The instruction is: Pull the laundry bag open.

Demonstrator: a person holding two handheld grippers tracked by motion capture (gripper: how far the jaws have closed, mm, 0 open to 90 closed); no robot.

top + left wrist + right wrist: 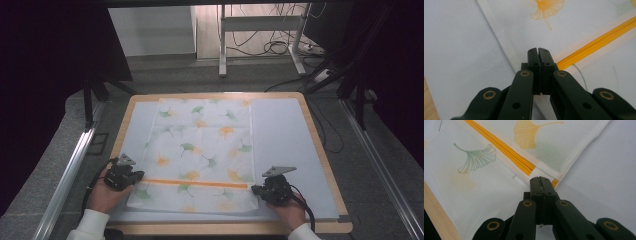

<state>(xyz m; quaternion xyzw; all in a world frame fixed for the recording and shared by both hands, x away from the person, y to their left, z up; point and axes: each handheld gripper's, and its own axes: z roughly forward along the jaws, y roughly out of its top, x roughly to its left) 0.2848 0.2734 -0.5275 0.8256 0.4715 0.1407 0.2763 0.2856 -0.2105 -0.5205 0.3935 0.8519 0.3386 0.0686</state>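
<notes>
A white cloth printed with green and orange ginkgo leaves lies flat on the table, with an orange stripe running across its near part. My left gripper sits at the stripe's left end, at the cloth's edge, its jaws pressed together. In the left gripper view the gripper is shut over the cloth, where the stripe begins. My right gripper is at the stripe's right end. In the right gripper view the gripper is shut at the corner of the cloth, where the stripe ends.
A pale mat covers the wooden table under the cloth, with bare mat to the right. Metal rails run along both sides of the table. A desk frame and cables stand on the floor beyond.
</notes>
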